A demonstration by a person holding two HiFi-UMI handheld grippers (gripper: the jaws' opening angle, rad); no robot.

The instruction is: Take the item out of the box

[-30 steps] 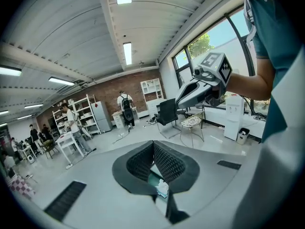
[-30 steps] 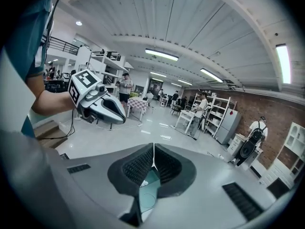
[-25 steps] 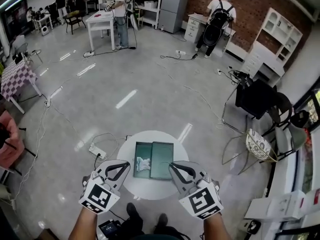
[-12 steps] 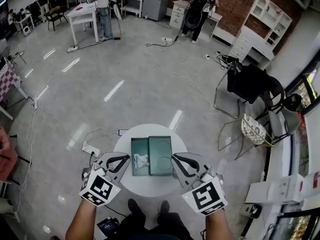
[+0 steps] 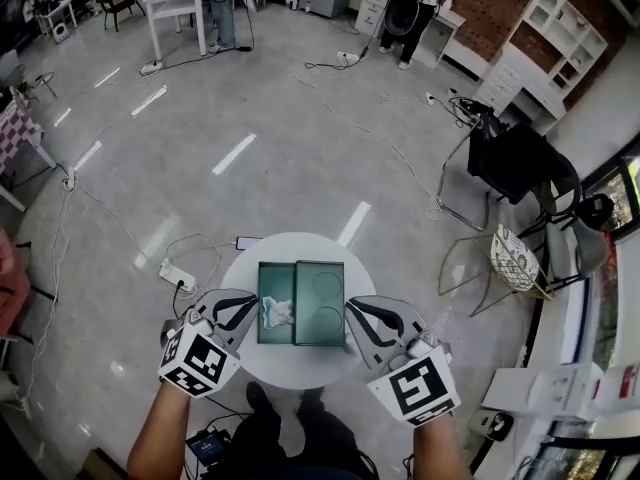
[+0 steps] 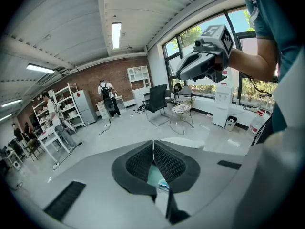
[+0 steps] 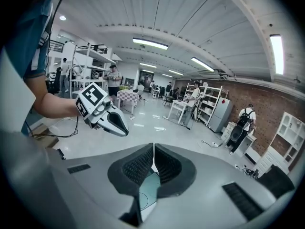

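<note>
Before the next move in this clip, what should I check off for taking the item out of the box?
1. Box open: ok, lid lies flat at right.
2. Item reachable: ok, white, uncovered in the box's left half.
3. Left gripper jaws parted: not ok, shut, empty.
4. Right gripper jaws parted: not ok, shut, empty.
5. A gripper over the item: not ok, both flank the box.

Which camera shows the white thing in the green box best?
The head view: the white item lies plainly visible in the open box. The left gripper view catches a sliver; the right gripper view only box.
</note>
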